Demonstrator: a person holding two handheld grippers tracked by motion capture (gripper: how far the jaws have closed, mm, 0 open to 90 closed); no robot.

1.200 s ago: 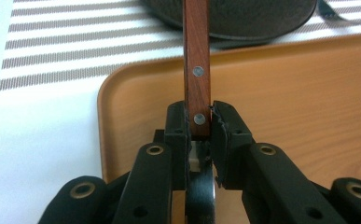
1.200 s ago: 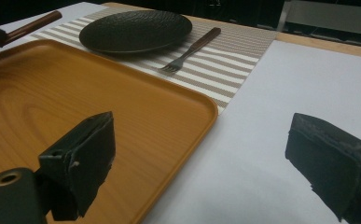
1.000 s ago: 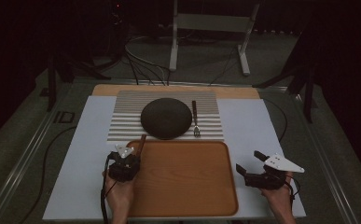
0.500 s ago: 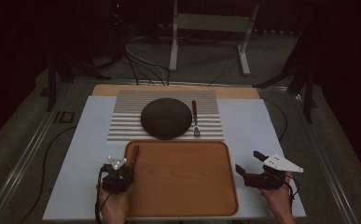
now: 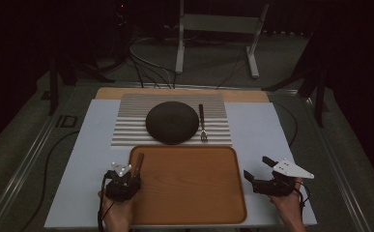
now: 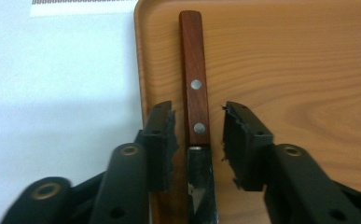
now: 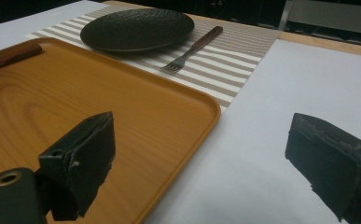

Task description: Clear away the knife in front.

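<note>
From the high view, an orange-brown wooden tray (image 5: 189, 186) with rounded corners lies on a pale sheet at the near edge of the table. Beyond it, a striped beige placemat (image 5: 126, 130) carries a dark round textured plate (image 5: 171, 122), with a wooden-handled metal fork (image 5: 202, 123) just beside the plate. The left gripper (image 5: 124, 176) sits over the tray's left edge, where a wooden-handled knife (image 5: 138, 163) lies along the rim. The right gripper (image 5: 262, 170) rests off the tray's right side, jaws well apart.

The left gripper view brings out detail lost from above: the knife (image 6: 195, 112) has a reddish-brown handle with two metal rivets and a dark steel blade, and lies flat inside the tray (image 6: 285, 70) beside its left rim. The jaws have just been opening; they flank the knife at the handle's end with a clear gap on each side.

The right gripper view gives a low angle: wide-open jaws straddle the tray's (image 7: 122, 116) right rim, with nothing held. Past them lie plate (image 7: 136, 29), fork (image 7: 192, 49) and the knife's handle end (image 7: 10, 56).
</note>
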